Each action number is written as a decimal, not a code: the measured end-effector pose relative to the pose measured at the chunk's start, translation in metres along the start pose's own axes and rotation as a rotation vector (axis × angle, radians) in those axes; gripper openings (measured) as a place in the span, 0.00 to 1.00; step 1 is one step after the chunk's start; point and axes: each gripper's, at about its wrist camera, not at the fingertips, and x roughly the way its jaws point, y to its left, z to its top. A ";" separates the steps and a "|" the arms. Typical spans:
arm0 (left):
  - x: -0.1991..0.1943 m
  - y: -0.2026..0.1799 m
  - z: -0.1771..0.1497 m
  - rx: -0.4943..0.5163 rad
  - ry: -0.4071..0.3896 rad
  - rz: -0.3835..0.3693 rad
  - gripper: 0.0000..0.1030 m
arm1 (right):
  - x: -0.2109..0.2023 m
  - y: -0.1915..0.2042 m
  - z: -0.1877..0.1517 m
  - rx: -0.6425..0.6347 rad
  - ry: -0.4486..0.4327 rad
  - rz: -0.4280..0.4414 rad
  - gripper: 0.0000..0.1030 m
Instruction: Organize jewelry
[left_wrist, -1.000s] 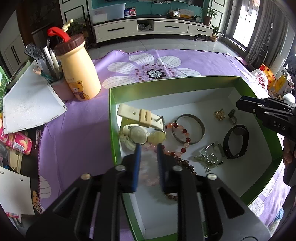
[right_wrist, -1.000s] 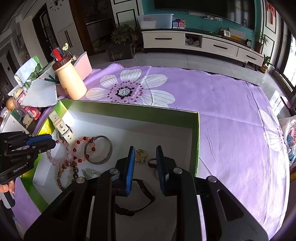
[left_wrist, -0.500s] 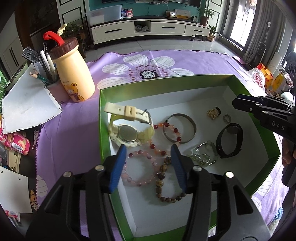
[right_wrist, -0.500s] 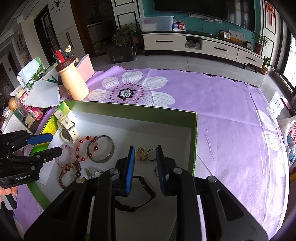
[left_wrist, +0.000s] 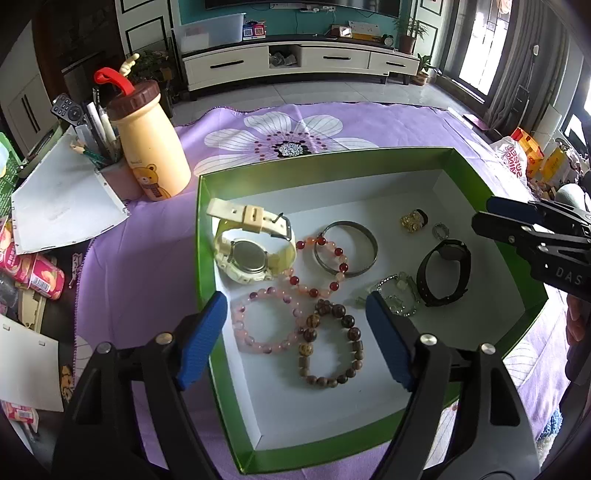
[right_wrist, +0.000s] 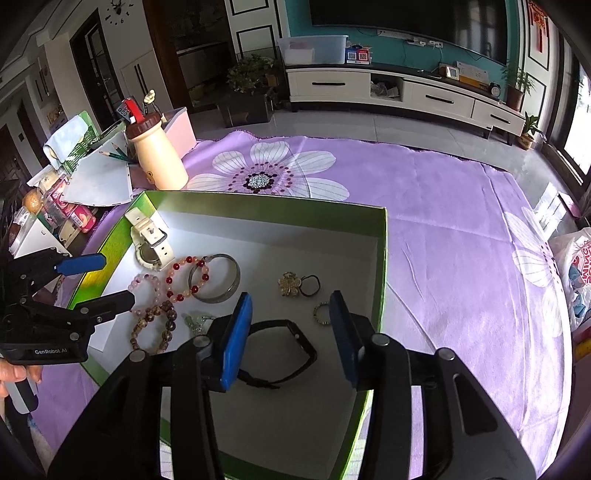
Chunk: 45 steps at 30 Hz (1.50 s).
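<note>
A green box (left_wrist: 201, 236) with a white floor rests on a purple flowered cloth (left_wrist: 140, 280) and holds all the jewelry. Along the box's left wall lies a cream watch (left_wrist: 249, 251); beside it a red bead bracelet (left_wrist: 321, 267) overlaps a silver bangle (left_wrist: 347, 247). Nearer the camera, a pink bead bracelet (left_wrist: 264, 321) touches a brown bead bracelet (left_wrist: 332, 343). To the right lie a pale chain bracelet (left_wrist: 397, 295), a black band (left_wrist: 445, 273), a gold flower ornament (left_wrist: 412, 221) and a small ring (left_wrist: 440, 230).

The left gripper (left_wrist: 295, 328) hovers above the pink and brown bracelets; its jaws, which have just been opening, stand wide with nothing pressed between the pads. The right gripper (right_wrist: 291, 332) hovers over the black band (right_wrist: 280, 350); its jaws have also just been opening and stand moderately apart, gripping nothing, though whether the band lies fully clear of the left pad is hard to judge. Outside the box, at its far left, stands a cream bottle (left_wrist: 151, 147) with a brown cap.
</note>
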 end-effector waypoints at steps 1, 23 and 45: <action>-0.001 0.000 -0.001 -0.001 -0.002 0.002 0.80 | -0.002 0.000 -0.001 0.001 -0.002 -0.004 0.53; -0.046 0.002 -0.009 -0.033 -0.056 0.102 0.98 | -0.054 0.014 -0.015 -0.004 -0.054 -0.055 0.81; -0.091 0.001 -0.018 -0.138 -0.074 0.159 0.98 | -0.084 0.025 -0.025 -0.010 -0.093 -0.127 0.93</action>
